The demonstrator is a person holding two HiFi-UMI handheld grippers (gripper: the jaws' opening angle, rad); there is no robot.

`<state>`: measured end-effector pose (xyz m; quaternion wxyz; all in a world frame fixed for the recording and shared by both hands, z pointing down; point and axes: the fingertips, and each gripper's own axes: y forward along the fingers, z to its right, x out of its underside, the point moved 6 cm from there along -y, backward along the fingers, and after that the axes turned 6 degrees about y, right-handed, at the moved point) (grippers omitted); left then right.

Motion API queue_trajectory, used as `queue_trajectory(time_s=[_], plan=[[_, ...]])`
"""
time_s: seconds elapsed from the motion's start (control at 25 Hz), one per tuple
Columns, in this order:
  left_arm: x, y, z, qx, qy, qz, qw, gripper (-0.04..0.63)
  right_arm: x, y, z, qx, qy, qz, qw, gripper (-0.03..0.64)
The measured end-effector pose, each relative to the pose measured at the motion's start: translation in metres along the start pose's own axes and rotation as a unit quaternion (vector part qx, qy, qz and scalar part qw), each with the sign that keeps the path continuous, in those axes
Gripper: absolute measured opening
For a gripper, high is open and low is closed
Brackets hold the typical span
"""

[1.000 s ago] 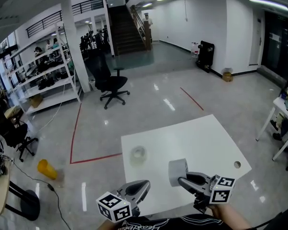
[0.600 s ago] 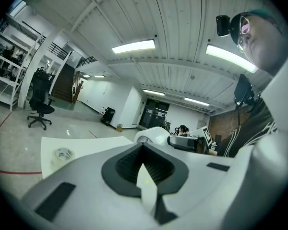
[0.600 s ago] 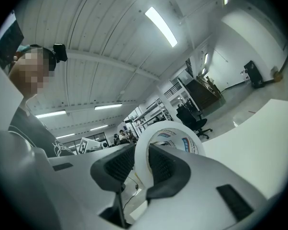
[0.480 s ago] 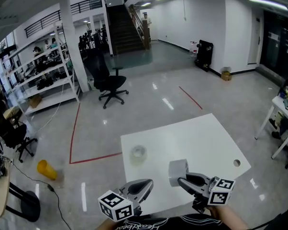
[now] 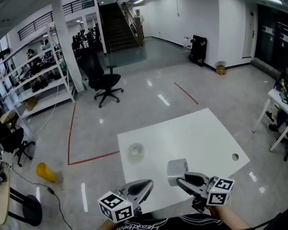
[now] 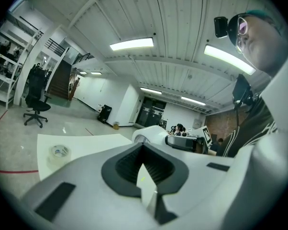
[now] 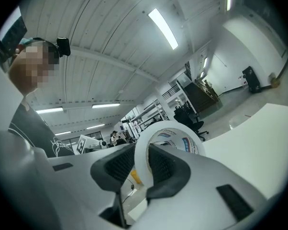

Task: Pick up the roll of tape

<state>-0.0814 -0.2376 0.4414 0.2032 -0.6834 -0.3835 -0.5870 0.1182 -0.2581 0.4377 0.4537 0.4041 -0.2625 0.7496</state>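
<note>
We've got our right tongs (image 7: 143, 170) clamped on the white roll of tape w/ printed inner core (image 7: 175, 139). Dark ribbed pads (image 7: 117, 163) press its two flat sides, and the roll stands on edge btwn them. The white flat surface (image 7: 259, 143) spreads to the right. Behind the roll we see a black office chair (image 7: 193, 120) and a white shelving rack (image 7: 153, 113). A long ceiling light strip (image 7: 163, 28) runs overhead.

This is an open lab-workshop hall, shown by its glossy grey floor (image 5: 149, 104) with red taped lines (image 5: 70, 138), white metal racks of equipment (image 5: 41, 73) and black swivel chair (image 5: 102, 78).
</note>
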Motion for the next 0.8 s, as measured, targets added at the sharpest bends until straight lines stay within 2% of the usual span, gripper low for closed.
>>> queue_trajectory(time_s=[0.8], plan=[[0.018, 0.007, 0.014, 0.024, -0.006, -0.005, 0.9997, 0.003, 0.018, -0.02, -0.005, 0.023, 0.004, -0.008, 1.0, 0.092]])
